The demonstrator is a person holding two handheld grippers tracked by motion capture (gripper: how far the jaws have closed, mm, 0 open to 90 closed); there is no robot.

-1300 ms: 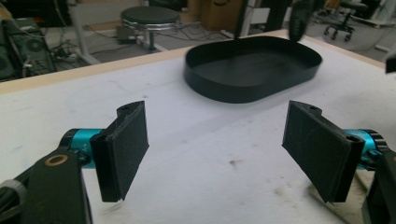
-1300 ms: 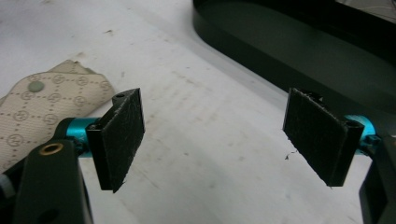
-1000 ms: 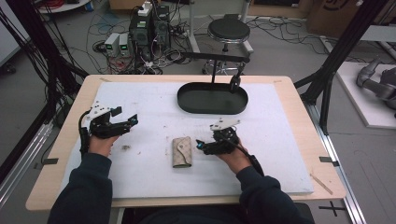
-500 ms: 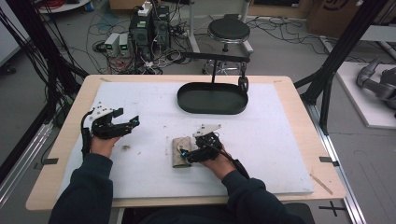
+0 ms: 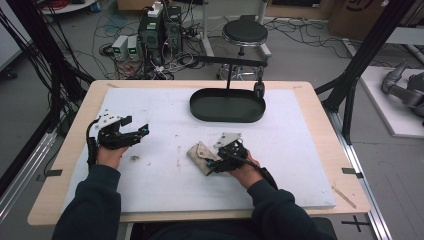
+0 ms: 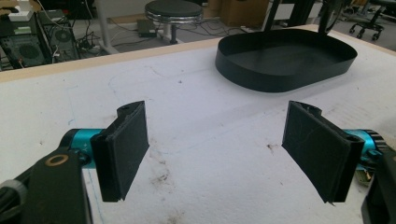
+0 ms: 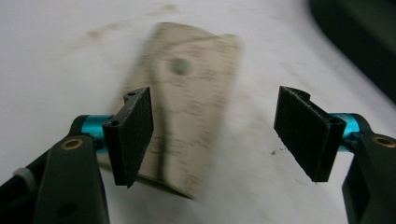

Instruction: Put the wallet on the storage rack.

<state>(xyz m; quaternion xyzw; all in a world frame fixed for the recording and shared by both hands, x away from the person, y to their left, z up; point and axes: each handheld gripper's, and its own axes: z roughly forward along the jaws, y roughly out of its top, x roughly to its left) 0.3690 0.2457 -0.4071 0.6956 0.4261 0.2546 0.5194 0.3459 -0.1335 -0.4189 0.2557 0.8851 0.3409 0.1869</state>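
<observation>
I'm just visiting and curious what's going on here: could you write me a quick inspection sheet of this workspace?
Surface: white mat on a wooden table, stained in spots.
Job's things: beige pouch lying flat; black oval tray beyond it, nothing seen inside.
Clutter: dark smudges on the mat.
Grippers: right tool over the pouch, jaws just closing, not yet pressing; left tool open, nothing between.
Cables: tangle on the floor.
Surroundings: round stool, computer boxes.

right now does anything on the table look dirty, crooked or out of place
The white mat carries brown smudges and crumbs, clearest between the two hands. The beige wallet lies askew at the open right claw, not squared to the table edge. The black tray looks undamaged.
</observation>
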